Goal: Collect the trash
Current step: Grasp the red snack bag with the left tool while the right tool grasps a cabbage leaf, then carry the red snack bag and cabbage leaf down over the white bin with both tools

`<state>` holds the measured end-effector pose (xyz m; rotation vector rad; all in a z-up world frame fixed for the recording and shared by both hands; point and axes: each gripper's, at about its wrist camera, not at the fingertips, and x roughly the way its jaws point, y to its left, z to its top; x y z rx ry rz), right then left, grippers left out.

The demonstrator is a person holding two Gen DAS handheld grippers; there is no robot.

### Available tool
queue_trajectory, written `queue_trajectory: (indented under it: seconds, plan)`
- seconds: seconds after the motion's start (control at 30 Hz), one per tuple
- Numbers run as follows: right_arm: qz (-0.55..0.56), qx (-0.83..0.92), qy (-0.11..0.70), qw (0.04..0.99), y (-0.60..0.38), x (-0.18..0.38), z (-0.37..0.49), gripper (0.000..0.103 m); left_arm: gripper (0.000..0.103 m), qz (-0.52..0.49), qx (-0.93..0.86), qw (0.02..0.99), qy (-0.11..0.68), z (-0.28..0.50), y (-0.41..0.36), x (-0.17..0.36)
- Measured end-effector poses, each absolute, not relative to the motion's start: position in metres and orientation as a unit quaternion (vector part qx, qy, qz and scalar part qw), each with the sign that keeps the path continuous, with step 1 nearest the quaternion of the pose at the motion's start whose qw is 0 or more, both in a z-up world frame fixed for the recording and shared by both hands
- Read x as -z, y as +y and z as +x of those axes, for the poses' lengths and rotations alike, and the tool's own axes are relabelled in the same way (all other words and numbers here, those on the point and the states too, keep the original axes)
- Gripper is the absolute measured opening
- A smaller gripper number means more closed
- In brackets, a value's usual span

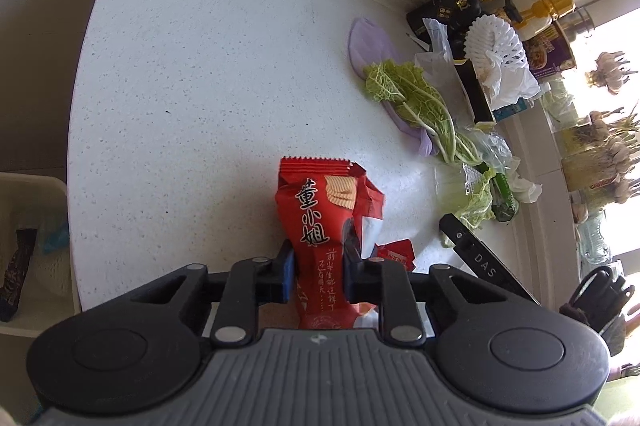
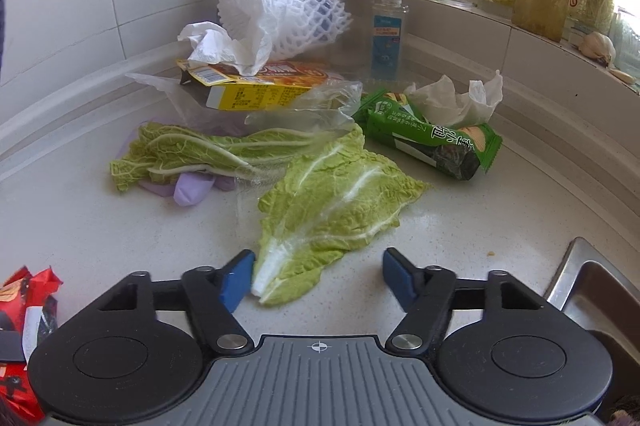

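Note:
My left gripper (image 1: 318, 258) is shut on a red snack wrapper (image 1: 320, 210) and holds it over the white counter (image 1: 200, 86). My right gripper (image 2: 318, 276) is open, its blue pads either side of the stem of a cabbage leaf (image 2: 332, 202) lying flat on the counter. A second cabbage leaf (image 2: 192, 154) lies over a purple glove (image 2: 192, 188). Behind are a green snack wrapper (image 2: 432, 142), crumpled tissues (image 2: 456, 102), a clear plastic bag (image 2: 304, 106), a yellow box (image 2: 256, 86) and white foam netting (image 2: 280, 14).
A pale bin (image 1: 32, 226) holding a dark wrapper stands off the counter's left edge. More red wrappers (image 2: 24, 306) lie at my right gripper's left. A sink rim (image 2: 576, 274) is at the right. A spray bottle (image 2: 386, 30), noodle cup, bottles and garlic jars line the sill.

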<state>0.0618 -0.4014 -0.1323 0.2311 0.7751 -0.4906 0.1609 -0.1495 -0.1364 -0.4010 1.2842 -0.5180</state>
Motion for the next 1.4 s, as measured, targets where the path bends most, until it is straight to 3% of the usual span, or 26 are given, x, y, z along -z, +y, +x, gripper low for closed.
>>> queue_trajectory:
  seconds: [0.03, 0.2, 0.33, 0.6, 1.4]
  plan:
    - [0.112, 0.232, 0.373, 0.891, -0.400, 0.131, 0.061, 0.049, 0.013, -0.183, 0.238, 0.751, 0.588, 0.161, -0.149, 0.137]
    - [0.095, 0.230, 0.365, 0.897, -0.391, 0.125, 0.058, 0.020, 0.008, -0.182, 0.240, 0.756, 0.582, 0.162, -0.145, 0.135]
    - [0.102, 0.236, 0.352, 0.900, -0.393, 0.118, 0.055, 0.009, 0.007, -0.185, 0.241, 0.760, 0.574, 0.163, -0.139, 0.132]
    - [0.093, 0.241, 0.333, 0.907, -0.394, 0.100, 0.046, 0.003, 0.006, -0.198, 0.238, 0.766, 0.563, 0.161, -0.131, 0.126]
    - [0.065, 0.231, 0.254, 0.937, -0.377, 0.011, 0.017, 0.003, 0.006, -0.227, 0.247, 0.776, 0.534, 0.150, -0.104, 0.097]
